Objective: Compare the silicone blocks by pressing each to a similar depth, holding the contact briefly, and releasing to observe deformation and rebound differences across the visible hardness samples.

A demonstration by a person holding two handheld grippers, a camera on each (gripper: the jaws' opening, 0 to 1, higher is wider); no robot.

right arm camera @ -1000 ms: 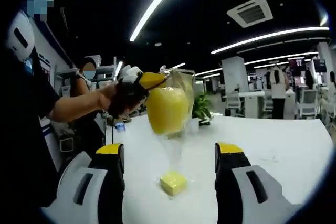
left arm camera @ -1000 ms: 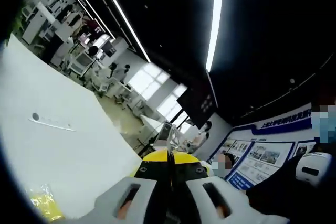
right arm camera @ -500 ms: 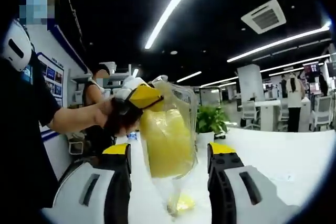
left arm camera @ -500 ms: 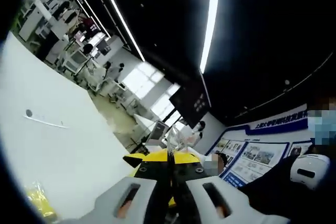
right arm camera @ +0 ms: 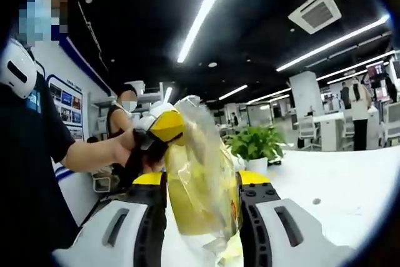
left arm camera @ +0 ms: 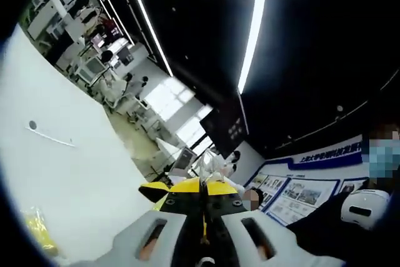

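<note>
In the left gripper view, the left gripper (left arm camera: 203, 195) has its yellow-tipped jaws pressed together, above the white table (left arm camera: 75, 173). In the right gripper view, that gripper pinches the top of a clear plastic bag (right arm camera: 203, 154) holding a yellow silicone block (right arm camera: 197, 201); the right gripper (right arm camera: 203, 186) closes against the bag's sides.

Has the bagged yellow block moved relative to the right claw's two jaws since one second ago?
Yes. The bagged yellow block was above and beyond the right claw; now it hangs between the jaws, which have closed in toward it.
</note>
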